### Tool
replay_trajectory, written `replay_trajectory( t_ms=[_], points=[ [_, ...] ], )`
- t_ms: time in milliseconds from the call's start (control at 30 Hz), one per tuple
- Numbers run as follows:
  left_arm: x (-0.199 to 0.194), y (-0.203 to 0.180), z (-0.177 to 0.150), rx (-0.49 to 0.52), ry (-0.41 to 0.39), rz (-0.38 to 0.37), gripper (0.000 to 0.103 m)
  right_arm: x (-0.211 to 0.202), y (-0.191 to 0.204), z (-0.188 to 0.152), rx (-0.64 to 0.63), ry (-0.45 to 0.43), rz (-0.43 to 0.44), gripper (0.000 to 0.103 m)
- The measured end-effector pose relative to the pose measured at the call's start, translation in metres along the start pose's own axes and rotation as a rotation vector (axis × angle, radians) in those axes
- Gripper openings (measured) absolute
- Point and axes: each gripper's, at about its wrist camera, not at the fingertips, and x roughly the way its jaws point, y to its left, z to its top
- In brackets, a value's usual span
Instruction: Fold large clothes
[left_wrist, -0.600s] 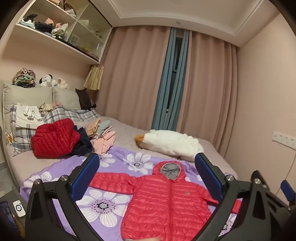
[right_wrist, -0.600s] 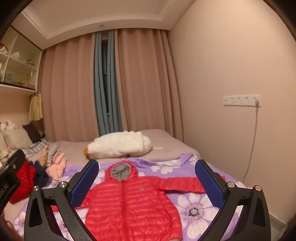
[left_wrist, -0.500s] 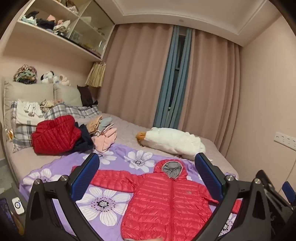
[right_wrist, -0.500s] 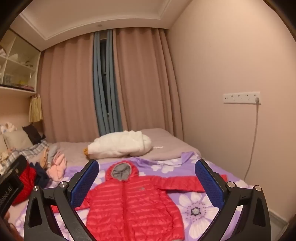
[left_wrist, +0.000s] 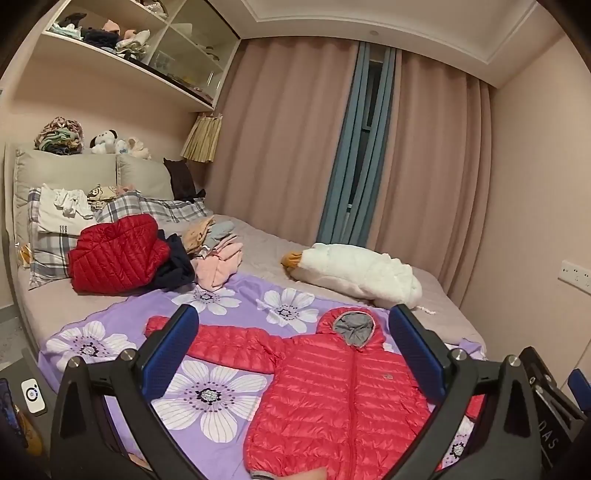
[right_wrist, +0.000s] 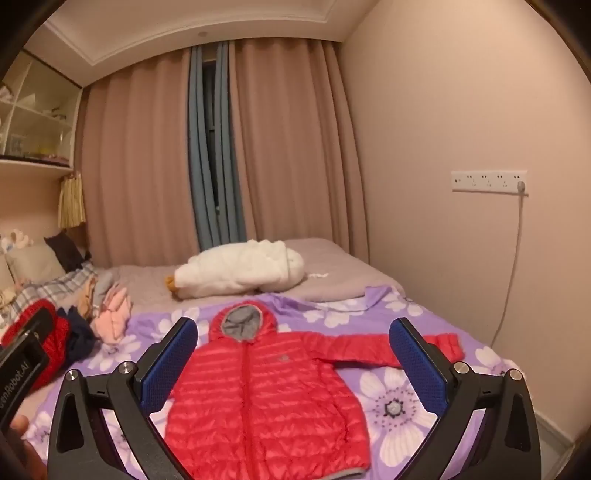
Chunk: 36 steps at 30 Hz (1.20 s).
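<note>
A red hooded puffer jacket (left_wrist: 343, 398) lies flat, front up, on a purple flowered sheet (left_wrist: 207, 398), sleeves spread and grey-lined hood toward the far side. It also shows in the right wrist view (right_wrist: 266, 398). My left gripper (left_wrist: 293, 347) is open and empty, held above the near edge of the bed, over the jacket's left sleeve and body. My right gripper (right_wrist: 293, 354) is open and empty, held above the jacket's body and right sleeve. Neither touches the jacket.
A white puffer coat (left_wrist: 354, 273) lies behind the jacket. A folded red puffer (left_wrist: 118, 254), dark clothes and pink clothes (left_wrist: 218, 266) are piled at the left near plaid pillows (left_wrist: 162, 210). The wall (right_wrist: 480, 258) with a socket strip stands at the right.
Both grippers have shifted slightly, so the jacket sits a little lower and nearer in both views. Both stay open. The jacket has not moved.
</note>
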Motion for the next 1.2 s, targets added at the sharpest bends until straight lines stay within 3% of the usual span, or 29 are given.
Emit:
replay_trajectory(
  t_ms=[1200],
  points=[
    [0.012, -0.006, -0.01, 0.024, 0.03, -0.002, 0.103, 0.006, 0.009, -0.013, -0.018, 0.023, -0.012, 0.103]
  ],
)
